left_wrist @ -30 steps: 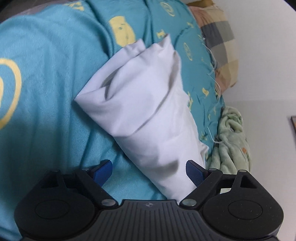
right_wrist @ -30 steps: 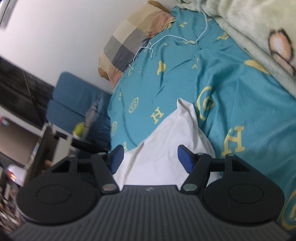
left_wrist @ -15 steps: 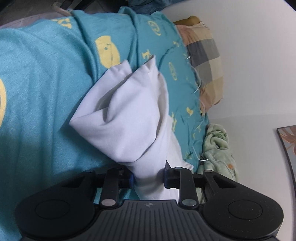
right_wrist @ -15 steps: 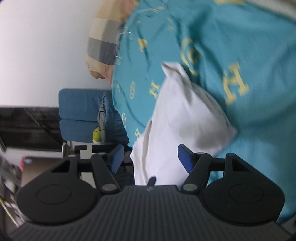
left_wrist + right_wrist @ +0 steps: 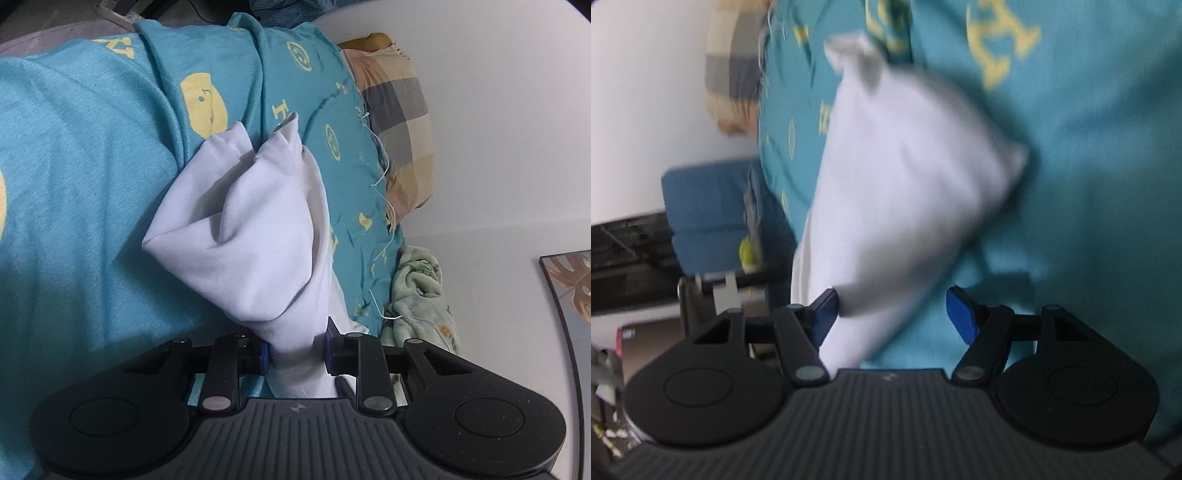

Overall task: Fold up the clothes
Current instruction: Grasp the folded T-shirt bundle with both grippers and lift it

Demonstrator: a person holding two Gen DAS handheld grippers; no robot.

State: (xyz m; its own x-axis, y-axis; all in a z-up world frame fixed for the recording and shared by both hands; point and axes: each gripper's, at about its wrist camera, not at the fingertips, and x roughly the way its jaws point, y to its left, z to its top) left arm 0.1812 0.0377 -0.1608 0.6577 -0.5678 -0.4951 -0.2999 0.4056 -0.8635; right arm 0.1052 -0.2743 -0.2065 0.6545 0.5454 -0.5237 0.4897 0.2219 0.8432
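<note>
While the left gripper (image 5: 295,356) clamps the white garment (image 5: 255,236) at lower centre, only the blurred right view shows the right gripper (image 5: 890,314) jaws apart.

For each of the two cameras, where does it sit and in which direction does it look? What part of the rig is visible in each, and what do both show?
Left wrist: sits on the left gripper, looking forward and down over the teal bedspread toward the checked pillow; its blue pads pinch the white garment.
Right wrist: sits on the right gripper, looking down at the blurred garment; its jaws stand open, and a blue chair shows at left.
Shared: garment, bedspread, pillow.
</note>
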